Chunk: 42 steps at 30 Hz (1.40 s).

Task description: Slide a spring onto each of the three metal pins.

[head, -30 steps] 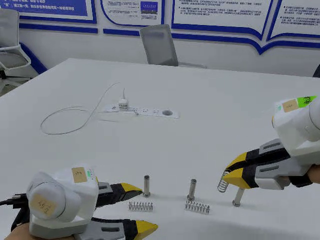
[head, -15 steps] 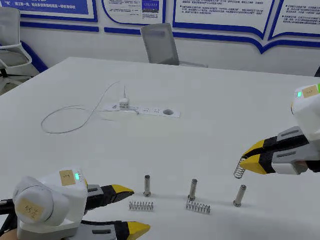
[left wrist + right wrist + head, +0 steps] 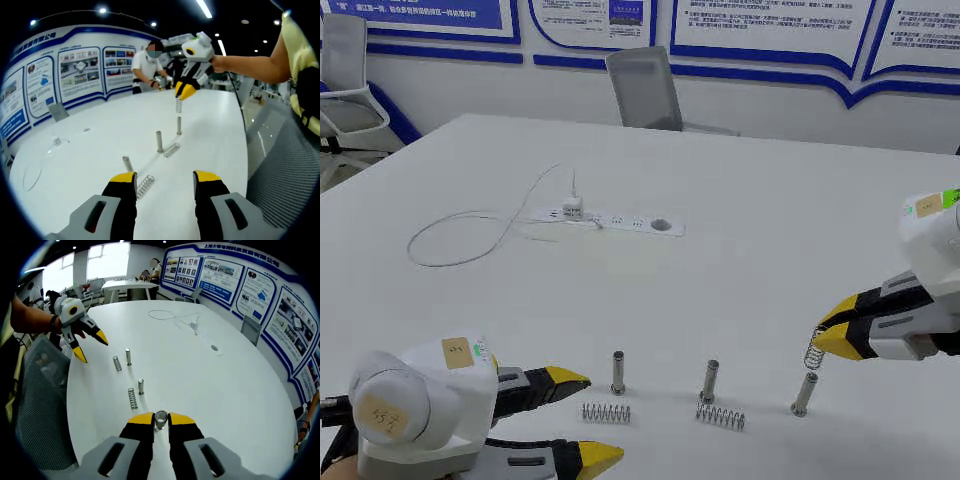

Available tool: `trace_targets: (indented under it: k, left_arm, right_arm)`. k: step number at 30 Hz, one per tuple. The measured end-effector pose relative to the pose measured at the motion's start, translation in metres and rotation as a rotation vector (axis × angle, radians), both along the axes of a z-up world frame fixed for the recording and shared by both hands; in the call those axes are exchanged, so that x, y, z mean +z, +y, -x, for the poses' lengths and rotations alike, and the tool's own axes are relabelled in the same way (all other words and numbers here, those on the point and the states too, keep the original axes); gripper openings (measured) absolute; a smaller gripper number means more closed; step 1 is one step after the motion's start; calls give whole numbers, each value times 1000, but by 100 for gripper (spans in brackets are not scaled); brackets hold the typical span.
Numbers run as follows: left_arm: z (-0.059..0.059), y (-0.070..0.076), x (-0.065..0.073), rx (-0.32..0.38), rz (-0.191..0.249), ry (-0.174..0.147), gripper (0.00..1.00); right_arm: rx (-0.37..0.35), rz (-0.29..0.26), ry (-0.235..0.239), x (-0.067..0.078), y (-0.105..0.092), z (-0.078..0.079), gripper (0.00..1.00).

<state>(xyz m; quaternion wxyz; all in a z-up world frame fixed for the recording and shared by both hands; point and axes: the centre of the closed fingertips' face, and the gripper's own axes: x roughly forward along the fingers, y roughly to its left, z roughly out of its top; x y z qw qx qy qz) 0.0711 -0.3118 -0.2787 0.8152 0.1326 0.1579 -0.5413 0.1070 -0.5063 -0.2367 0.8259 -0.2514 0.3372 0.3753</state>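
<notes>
Spring [image 3: 606,412] nearest you lies on the surface [image 3: 720,250] at 12 o'clock of your left gripper [image 3: 165,176], fingers apart; a second spring [image 3: 720,416] lies at its 3 o'clock. They sit at 6 o'clock of the left pin [image 3: 618,371] and middle pin [image 3: 709,380]. Farther right, your right gripper [image 3: 828,330] fingers clamp a third spring [image 3: 814,352], hanging at 12 o'clock just above the right pin [image 3: 804,393].

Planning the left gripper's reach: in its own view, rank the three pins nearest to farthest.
1. Near pin, just ahead of the left gripper.
2. Middle pin, centre of the row.
3. Far pin, below the spring in the right gripper.
</notes>
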Motion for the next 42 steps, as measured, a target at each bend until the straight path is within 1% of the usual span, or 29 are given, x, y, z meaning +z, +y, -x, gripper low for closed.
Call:
trace_targets:
  k: [6,12,25,42]
  left_arm:
    - [0,0,0,1,0,1,46]
    - [0,-1,0,0,0,1,46]
    - [0,0,-2,2,-2,6,46]
    - [0,0,-3,0,-1,8,45]
  right_arm:
    - [-14,-10,13,-6,-3,-1,12]
    - [-22,-9,25,-11,-6,-1,12]
    - [-40,-21,43,-23,-7,-4,12]
    - [-71,-26,66,-51,-8,-5,12]
